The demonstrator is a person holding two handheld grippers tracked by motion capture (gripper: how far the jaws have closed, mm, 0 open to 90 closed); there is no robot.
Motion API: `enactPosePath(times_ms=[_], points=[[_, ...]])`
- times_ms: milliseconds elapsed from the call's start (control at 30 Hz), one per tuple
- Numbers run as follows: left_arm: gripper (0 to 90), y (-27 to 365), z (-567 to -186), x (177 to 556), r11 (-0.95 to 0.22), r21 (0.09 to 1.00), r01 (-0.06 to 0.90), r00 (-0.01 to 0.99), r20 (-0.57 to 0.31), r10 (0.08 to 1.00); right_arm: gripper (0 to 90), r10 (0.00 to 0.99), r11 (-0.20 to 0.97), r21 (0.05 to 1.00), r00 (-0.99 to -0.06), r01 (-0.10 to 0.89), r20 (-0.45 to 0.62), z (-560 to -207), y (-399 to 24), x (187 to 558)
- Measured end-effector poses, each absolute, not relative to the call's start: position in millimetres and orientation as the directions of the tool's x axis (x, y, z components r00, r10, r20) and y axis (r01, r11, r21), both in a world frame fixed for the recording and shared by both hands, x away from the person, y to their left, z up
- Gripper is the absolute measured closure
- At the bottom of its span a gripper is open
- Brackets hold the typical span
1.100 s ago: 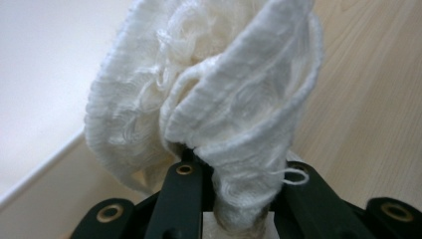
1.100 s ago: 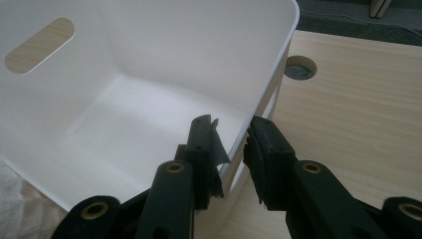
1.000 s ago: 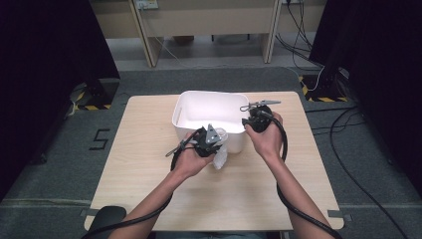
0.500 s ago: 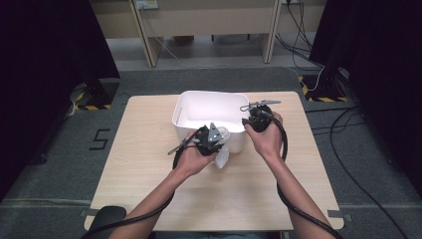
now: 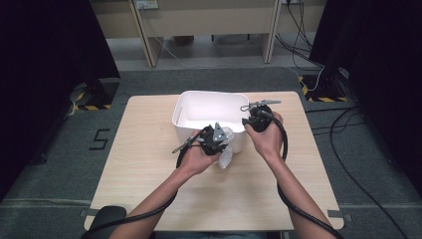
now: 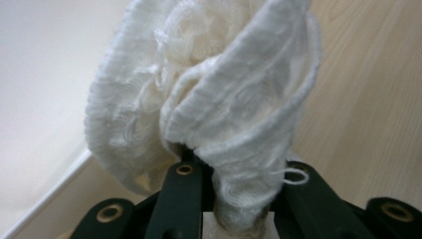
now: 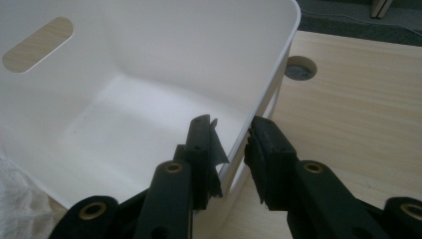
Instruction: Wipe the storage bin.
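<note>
A white plastic tub [image 5: 209, 94] stands at the middle back of the wooden table. My left gripper [image 5: 221, 142] is just in front of the tub's near wall, shut on a crumpled white knitted cloth [image 6: 209, 99] that bulges out past the jaws. Part of the cloth [image 5: 226, 158] hangs down toward the tabletop. My right gripper [image 7: 233, 144] straddles the tub's [image 7: 149, 74] right wall at its near corner, one jaw inside and one outside, clamped on the rim. From above, the right gripper [image 5: 247, 124] sits at the tub's front right corner.
The inside of the tub looks bare, with a slot handle [image 7: 37, 44] in its far wall. A round cable hole [image 7: 300, 67] lies in the tabletop beyond the tub. A bit of the cloth [image 7: 20, 204] shows by the tub's near wall. Bare wood [image 5: 149, 149] surrounds the tub.
</note>
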State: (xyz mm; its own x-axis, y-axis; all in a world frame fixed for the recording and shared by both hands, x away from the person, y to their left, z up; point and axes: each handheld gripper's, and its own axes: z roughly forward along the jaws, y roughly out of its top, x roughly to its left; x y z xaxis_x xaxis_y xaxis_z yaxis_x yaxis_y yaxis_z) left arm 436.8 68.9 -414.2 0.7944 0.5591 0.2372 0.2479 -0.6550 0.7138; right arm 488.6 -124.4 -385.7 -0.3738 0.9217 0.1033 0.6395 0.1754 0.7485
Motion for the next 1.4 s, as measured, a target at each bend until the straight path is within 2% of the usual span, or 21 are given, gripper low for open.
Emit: enactPosePath(times_ms=[433, 933, 1400], points=[[77.9, 67, -422, 436, -0.66, 0.711, 0.242, 0.793, 0.247, 0.557, 71.5, 0.92, 0.172, 0.749, -0.375, 0.64, 0.109, -386, -124, 488], [77.9, 67, -456, 437, -0.682, 0.688, 0.247, 0.794, 0.259, 0.55, 71.5, 0.92, 0.168, 0.749, -0.375, 0.641, 0.115, -386, -124, 488], [77.9, 64, -467, 438, -0.686, 0.682, 0.253, 0.797, 0.255, 0.547, 71.5, 0.921, 0.163, 0.749, -0.372, 0.642, 0.119, -386, -124, 487]])
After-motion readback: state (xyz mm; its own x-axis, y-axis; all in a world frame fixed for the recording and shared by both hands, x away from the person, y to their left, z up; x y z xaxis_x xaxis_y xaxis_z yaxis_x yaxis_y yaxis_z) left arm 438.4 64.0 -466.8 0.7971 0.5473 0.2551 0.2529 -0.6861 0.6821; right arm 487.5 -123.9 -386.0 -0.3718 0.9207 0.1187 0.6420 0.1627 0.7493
